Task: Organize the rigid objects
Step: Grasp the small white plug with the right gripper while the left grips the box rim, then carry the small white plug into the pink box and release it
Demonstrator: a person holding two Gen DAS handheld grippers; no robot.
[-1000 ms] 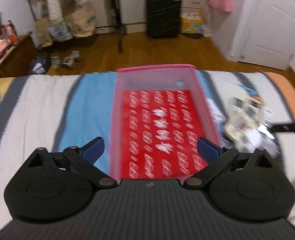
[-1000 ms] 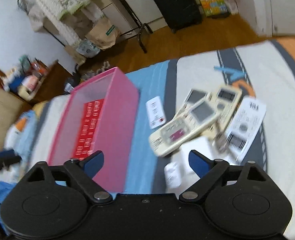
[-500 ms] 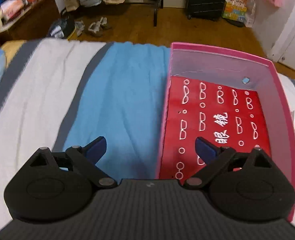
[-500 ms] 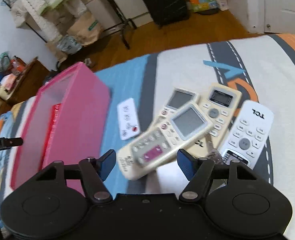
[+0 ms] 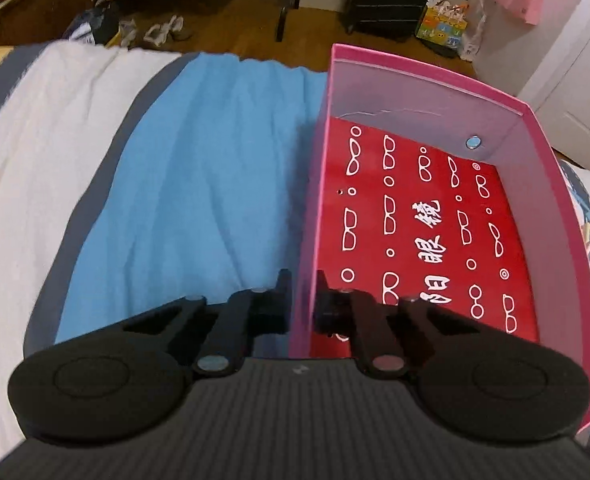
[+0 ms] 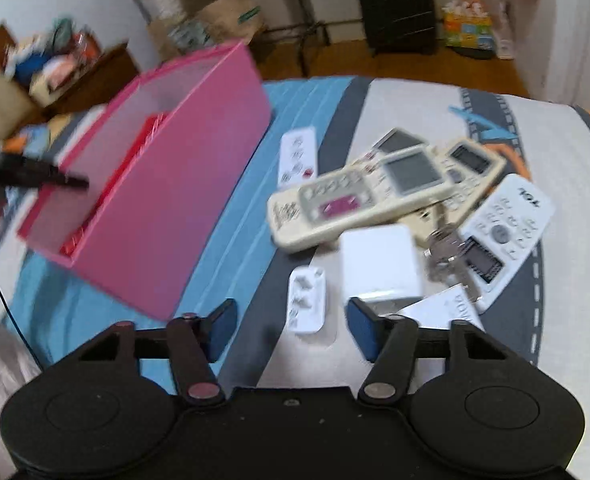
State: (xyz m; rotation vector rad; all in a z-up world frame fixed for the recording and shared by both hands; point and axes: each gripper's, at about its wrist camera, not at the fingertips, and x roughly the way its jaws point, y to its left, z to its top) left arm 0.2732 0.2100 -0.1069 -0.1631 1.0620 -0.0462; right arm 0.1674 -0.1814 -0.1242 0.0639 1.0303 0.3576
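Remote controls [image 6: 359,196] lie heaped ahead of the half-open right gripper [image 6: 291,330], its jaws just closing around nothing, while the left gripper [image 5: 301,300] pinches the pink box [image 5: 551,184] wall, which could tip if tugged.

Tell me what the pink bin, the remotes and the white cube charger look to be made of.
Pink bin: thin translucent plastic, probably; the left gripper's inner finger shows through its wall. The red glasses-print base looks like a paper or card liner. Remotes, such as the cream one: hard moulded plastic, matte, with grey display windows. White cube charger: smooth white plastic, apparently; blur hides its sheen.
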